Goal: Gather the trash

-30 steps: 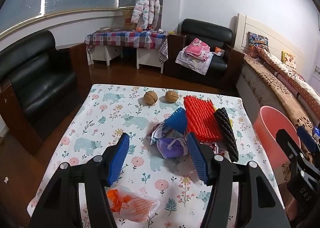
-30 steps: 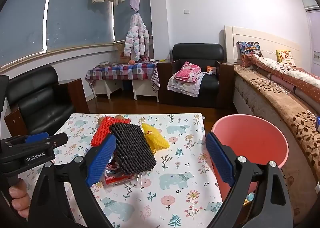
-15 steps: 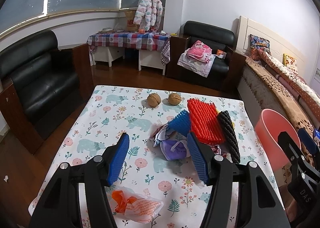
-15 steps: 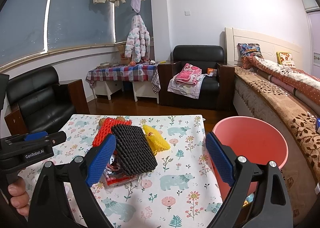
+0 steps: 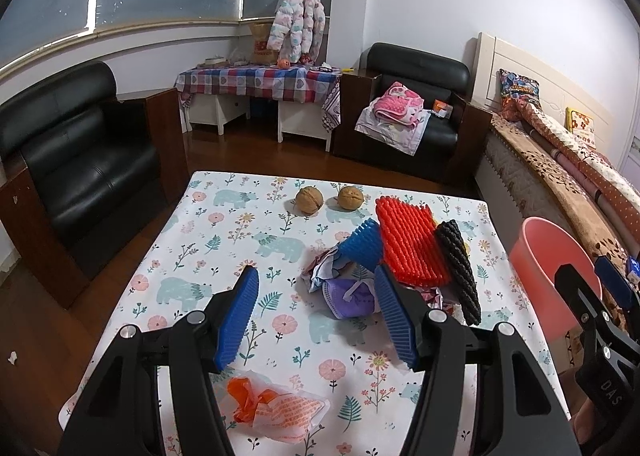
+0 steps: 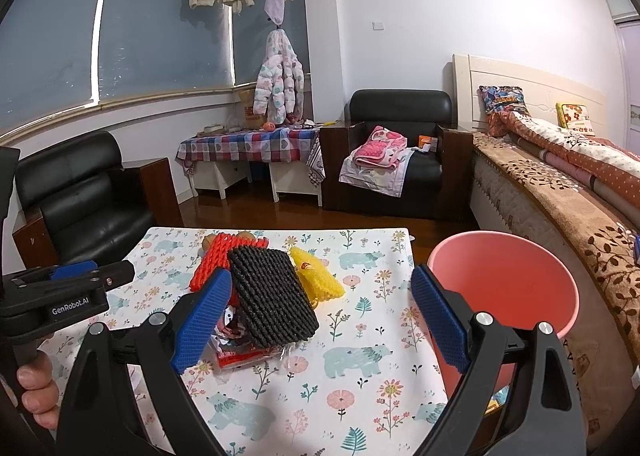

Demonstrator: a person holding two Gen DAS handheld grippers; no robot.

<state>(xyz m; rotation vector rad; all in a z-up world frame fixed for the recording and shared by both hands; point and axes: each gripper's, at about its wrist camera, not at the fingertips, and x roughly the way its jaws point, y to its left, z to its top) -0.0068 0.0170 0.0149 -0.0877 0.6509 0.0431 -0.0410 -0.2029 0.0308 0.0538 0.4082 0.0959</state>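
- Rising since a second ago, our left gripper (image 5: 316,312) hangs wide apart, empty, above the purple mask (image 5: 352,298) on the table (image 5: 224,216).
- Our right gripper (image 6: 320,320) gapes wide, empty, over black foam netting (image 6: 272,296), pink bin (image 6: 500,288) just beside.

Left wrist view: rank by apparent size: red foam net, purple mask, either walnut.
1. red foam net
2. purple mask, though it lies nearer the camera, which may inflate it
3. walnuts, which look alike

red foam net (image 6: 218,262) half behind black net (image 6: 272,298), pink bin (image 5: 550,276) — partly behind right claw (image 5: 600,292)
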